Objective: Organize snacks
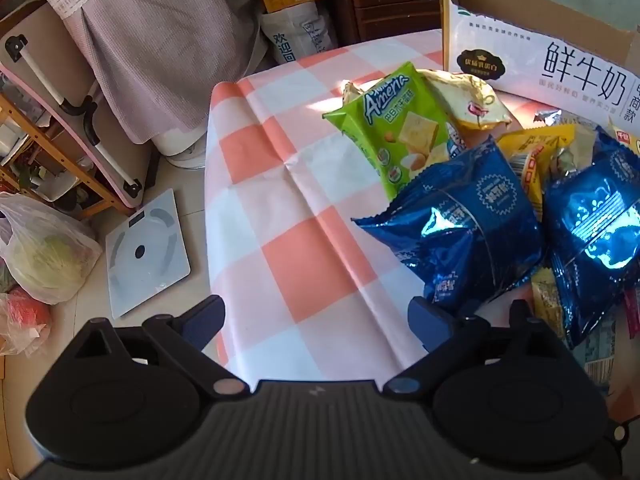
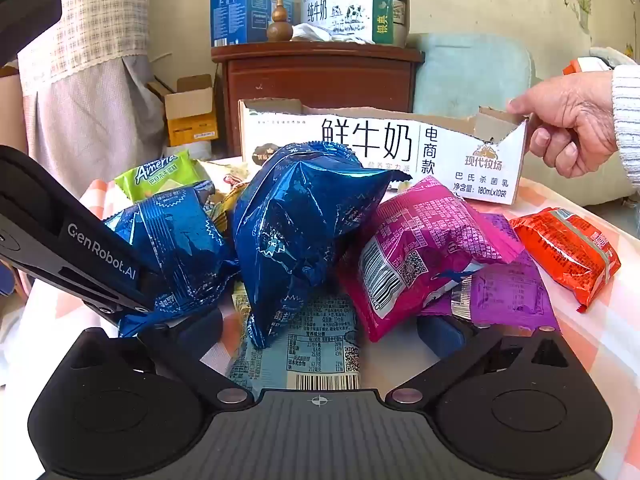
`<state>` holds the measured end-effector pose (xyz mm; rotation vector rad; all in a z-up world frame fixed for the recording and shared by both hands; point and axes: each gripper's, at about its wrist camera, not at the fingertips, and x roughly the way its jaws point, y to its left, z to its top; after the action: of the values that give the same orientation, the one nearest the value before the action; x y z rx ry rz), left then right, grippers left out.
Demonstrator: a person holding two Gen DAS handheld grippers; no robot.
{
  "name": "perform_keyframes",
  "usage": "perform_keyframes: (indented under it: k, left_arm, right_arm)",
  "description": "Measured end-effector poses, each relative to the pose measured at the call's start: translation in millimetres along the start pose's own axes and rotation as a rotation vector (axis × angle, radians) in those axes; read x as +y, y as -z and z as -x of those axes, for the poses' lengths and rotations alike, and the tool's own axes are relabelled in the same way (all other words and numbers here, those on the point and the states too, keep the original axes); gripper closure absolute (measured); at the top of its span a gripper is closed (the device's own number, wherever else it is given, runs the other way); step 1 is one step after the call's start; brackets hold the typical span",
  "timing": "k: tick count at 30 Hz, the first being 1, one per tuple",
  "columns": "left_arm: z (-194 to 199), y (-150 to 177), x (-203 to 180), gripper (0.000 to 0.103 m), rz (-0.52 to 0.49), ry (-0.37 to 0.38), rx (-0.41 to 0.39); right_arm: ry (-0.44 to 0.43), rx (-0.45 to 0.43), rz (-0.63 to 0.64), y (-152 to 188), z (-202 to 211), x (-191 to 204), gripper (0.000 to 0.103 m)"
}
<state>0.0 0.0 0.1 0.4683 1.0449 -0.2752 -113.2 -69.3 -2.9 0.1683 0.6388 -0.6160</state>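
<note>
Your left gripper (image 1: 316, 320) stands apart over bare tablecloth (image 1: 280, 200), a blue packet (image 1: 460, 232) beside its right finger. Your right gripper (image 2: 320, 328) stands apart, empty, with the snack pile (image 2: 312, 220) just ahead.

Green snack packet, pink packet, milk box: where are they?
Green snack packet (image 1: 394, 128): left wrist view, middle of its printed front.
Pink packet (image 2: 416, 256): right wrist view, its back panel.
Milk box (image 2: 366, 142): right wrist view, front wall lettering.

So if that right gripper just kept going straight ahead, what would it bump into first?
Most likely the blue bag, which stands right ahead between the open fingers of the right gripper. The milk box sits behind it; depth is hard to judge.
</note>
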Motion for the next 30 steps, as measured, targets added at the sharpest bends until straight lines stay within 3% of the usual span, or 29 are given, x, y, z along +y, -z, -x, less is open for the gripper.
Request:
perform_keyframes:
  k: [11, 30]
  left_arm:
    - [1.8, -2.0, 6.1, 0.005, 0.022, -0.021, 0.000]
    - [30.7, -3.1, 21.7, 0.005, 0.099, -0.047, -0.091]
  right_arm:
    - [0.001, 0.003, 0.001, -0.4, -0.1, 0.1, 0.000]
    - [0.000, 0.003, 0.001, -0.7, -0.5, 0.2, 0.000]
